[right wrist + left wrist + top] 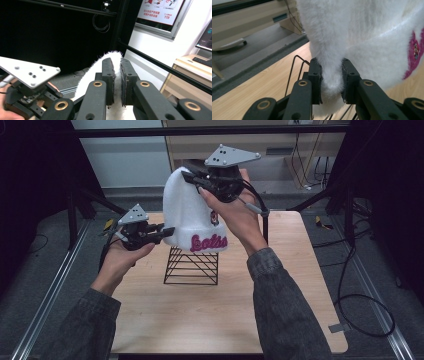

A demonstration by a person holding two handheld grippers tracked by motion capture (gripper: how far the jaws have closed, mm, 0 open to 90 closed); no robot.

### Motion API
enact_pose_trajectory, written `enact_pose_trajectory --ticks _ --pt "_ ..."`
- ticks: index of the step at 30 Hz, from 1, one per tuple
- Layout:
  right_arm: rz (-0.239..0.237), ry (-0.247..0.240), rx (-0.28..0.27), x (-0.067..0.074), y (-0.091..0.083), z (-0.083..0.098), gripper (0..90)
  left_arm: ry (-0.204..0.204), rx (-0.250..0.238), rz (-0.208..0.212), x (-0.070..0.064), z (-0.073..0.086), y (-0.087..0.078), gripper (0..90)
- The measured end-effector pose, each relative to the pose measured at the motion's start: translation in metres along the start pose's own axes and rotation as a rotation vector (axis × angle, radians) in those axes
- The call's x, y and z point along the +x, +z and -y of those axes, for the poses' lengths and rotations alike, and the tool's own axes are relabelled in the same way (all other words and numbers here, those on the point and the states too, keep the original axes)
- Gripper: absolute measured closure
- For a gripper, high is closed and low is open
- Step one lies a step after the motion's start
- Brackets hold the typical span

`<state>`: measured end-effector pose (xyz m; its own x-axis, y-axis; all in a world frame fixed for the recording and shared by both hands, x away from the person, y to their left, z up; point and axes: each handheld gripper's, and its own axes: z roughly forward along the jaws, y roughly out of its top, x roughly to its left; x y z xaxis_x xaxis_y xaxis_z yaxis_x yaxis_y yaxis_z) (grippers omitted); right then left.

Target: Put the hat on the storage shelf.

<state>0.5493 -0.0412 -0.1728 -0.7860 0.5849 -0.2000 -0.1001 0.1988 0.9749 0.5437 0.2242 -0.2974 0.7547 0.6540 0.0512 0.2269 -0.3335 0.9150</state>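
Looks like a lab. Wooden table (300, 285) inside a black metal frame (210, 130), with rails (45, 300) and loose cables (360, 305) on grey floor. Poster (162, 11) on the wall, computer screen (206, 37) on a desk (192, 65).

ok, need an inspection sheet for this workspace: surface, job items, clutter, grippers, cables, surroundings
Surface: light wooden tabletop, bare apart from the rack.
Job's things: white fluffy knitted hat with pink lettering, held up over the black wire rack.
Clutter: nothing seen.
Grippers: left gripper shut on the hat's lower edge; right gripper shut on the hat's top.
Cables: a black cable trails from the right gripper; black floor cable loop lies right of the table.
Surroundings: dark metal frame rail behind, grey floor, wooden furniture at the back.
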Motion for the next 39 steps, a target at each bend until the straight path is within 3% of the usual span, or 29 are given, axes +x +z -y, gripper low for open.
enact_pose_trajectory --ticks 7,14,23,39 --pt "0.022 0.004 0.008 -0.006 -0.001 0.003 83.9 -0.007 -0.016 -0.01 0.001 -0.001 -0.004 73.4" --pt "0.033 -0.002 0.032 -0.008 0.001 0.009 83.9 0.004 -0.003 -0.02 -0.001 0.0 0.0 73.8" --pt "0.05 0.025 0.055 -0.018 -0.001 0.024 83.8 0.011 0.01 -0.037 -0.001 0.002 0.005 74.2" --pt "0.032 0.054 0.104 -0.017 0.006 0.051 83.3 -0.013 0.035 -0.053 0.006 0.026 0.009 75.5"
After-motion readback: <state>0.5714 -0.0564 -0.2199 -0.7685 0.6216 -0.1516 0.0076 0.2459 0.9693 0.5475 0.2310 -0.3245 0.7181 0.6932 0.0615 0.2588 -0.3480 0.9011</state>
